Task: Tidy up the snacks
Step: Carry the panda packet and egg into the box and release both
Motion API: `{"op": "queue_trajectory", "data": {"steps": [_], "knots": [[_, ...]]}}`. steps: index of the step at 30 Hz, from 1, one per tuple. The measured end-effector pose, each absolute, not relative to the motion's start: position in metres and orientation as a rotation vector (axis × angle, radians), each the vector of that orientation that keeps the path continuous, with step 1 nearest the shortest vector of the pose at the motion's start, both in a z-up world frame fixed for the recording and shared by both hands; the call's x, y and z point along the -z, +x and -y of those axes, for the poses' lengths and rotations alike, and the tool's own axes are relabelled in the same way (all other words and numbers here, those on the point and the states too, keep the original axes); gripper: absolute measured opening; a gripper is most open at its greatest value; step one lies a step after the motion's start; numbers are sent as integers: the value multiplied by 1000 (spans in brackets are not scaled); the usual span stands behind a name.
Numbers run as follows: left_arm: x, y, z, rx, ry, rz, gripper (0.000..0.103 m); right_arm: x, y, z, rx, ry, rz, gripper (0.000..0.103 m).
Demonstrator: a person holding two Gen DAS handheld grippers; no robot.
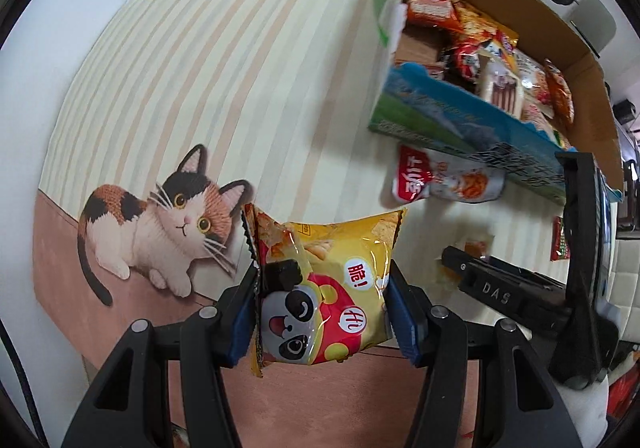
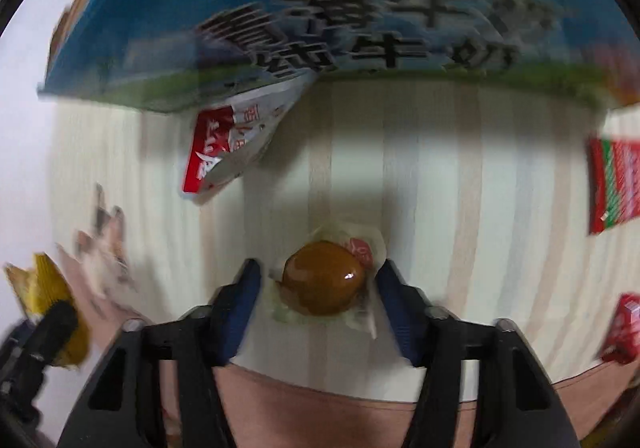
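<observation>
Pinching a yellow panda snack bag (image 1: 324,288) by its two side edges, the left gripper (image 1: 322,312) points down at the surface (image 1: 240,88), probably so the puffy bag hangs flat without being crushed. The right gripper (image 2: 318,308) has its blue fingers (image 2: 244,312) parted either side of a wrapped brown egg (image 2: 324,278) lying on the striped cloth; whether the pads already touch the wrapper is unclear. Just beyond the egg, a red-and-white pouch (image 2: 228,144) lies against a blue milk carton box (image 1: 460,116), already loaded with snack packets and likely the collecting place. A red-green packet (image 2: 616,184) waits apart at the right.
</observation>
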State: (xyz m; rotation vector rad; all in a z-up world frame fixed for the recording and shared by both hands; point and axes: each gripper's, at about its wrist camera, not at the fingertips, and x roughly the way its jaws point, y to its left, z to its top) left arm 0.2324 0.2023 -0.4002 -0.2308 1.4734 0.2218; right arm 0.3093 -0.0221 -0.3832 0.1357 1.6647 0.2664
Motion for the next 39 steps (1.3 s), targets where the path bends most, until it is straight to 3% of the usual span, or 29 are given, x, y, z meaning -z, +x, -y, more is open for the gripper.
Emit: {"op": "queue_trajectory", "data": {"steps": [11, 21, 24, 32, 39], "knots": [[390, 234, -187, -166, -220, -1458, 55, 357, 290, 30, -318, 177, -1558, 49], [307, 299, -149, 7, -190, -1322, 55, 212, 333, 116, -328, 326, -1304, 50], [303, 341, -143, 18, -168, -1312, 55, 195, 369, 138, -272, 301, -1242, 50], [349, 428, -149, -16, -124, -1410, 55, 238, 459, 166, -160, 270, -1304, 50], [395, 463, -158, -52, -168, -1526, 60, 279, 483, 171, -104, 257, -1393, 55]]}}
